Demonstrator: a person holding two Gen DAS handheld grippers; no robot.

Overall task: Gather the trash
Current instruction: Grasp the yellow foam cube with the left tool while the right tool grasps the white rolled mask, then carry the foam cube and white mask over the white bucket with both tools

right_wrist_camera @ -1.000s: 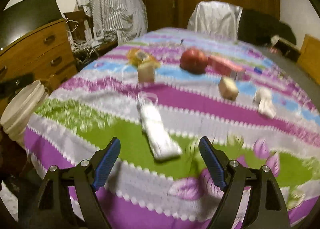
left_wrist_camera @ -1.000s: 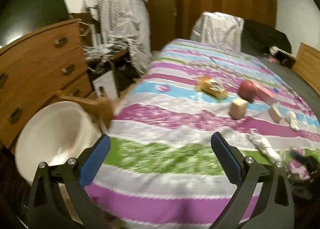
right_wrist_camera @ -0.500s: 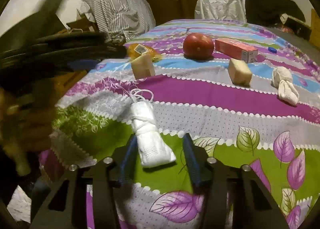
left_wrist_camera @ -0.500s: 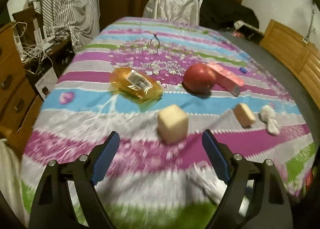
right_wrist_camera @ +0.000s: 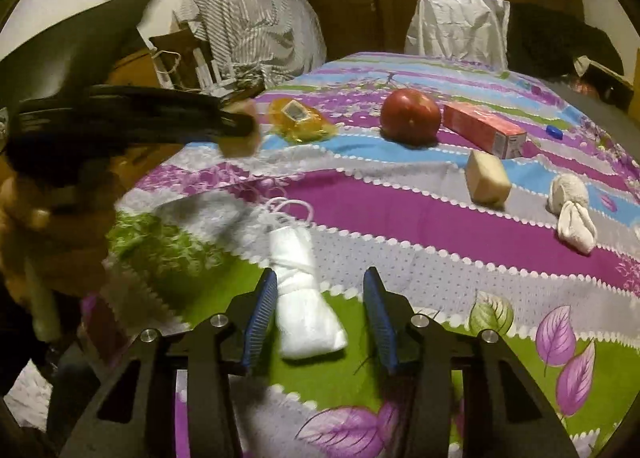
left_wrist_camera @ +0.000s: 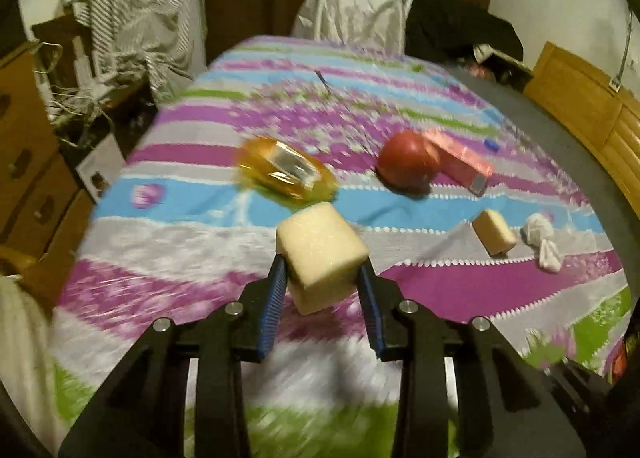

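A cream foam cube (left_wrist_camera: 320, 242) sits between the blue pads of my left gripper (left_wrist_camera: 322, 264). Its jaws are closing and both pads touch the cube's sides. The right wrist view shows the same cube (right_wrist_camera: 240, 142) at that gripper's blurred tip. A rolled white face mask (right_wrist_camera: 300, 298) lies on the bedspread between the fingers of my right gripper (right_wrist_camera: 321, 274). Its left pad is against the mask, and a gap shows at the right pad. Further up the bed lie an orange wrapper (left_wrist_camera: 284, 174), a second foam block (left_wrist_camera: 494, 232) and a knotted white cloth (left_wrist_camera: 542, 236).
A red apple (left_wrist_camera: 406, 162) and a pink box (left_wrist_camera: 460, 158) lie mid-bed. A wooden dresser (left_wrist_camera: 24, 162) and tangled cables stand left of the bed, with wooden furniture (left_wrist_camera: 580, 106) on the right. A person's hand (right_wrist_camera: 24, 218) holds the left tool.
My left gripper swung from the white bucket beside the bed to the foam cube, and its jaws narrowed around it. The right jaws narrowed around the white mask, then held still.
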